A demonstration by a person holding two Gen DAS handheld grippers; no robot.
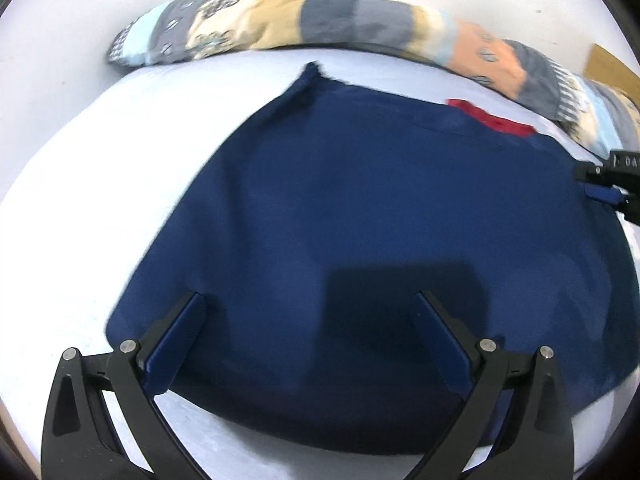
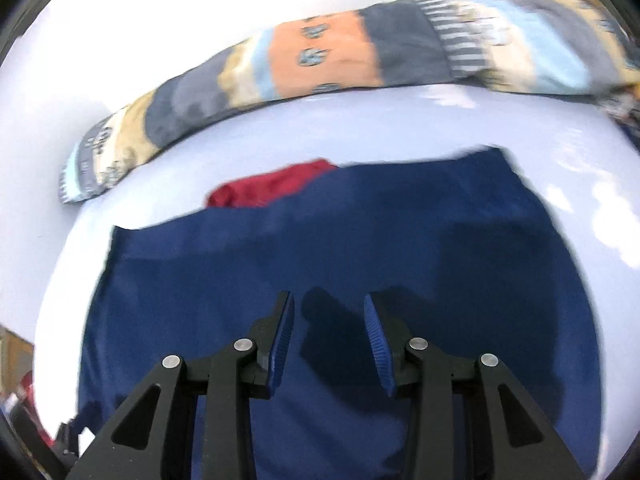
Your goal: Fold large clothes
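The navy garment [image 1: 360,240] lies flat on the pale bed sheet [image 1: 80,180], bare sheet around its edges. A patterned bolster [image 1: 320,24] lines the far side, red cloth [image 2: 272,184] peeking out. The left gripper [image 1: 310,304] and right gripper [image 2: 329,304] hang released above it.

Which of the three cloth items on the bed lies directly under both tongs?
The navy blue garment, spread flat in front. The red cloth only peeks out at its far edge, and the patterned blanket lies rolled along the back.

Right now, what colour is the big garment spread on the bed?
Dark navy blue garment, with a red part at its far edge; clearest in the left wrist view.
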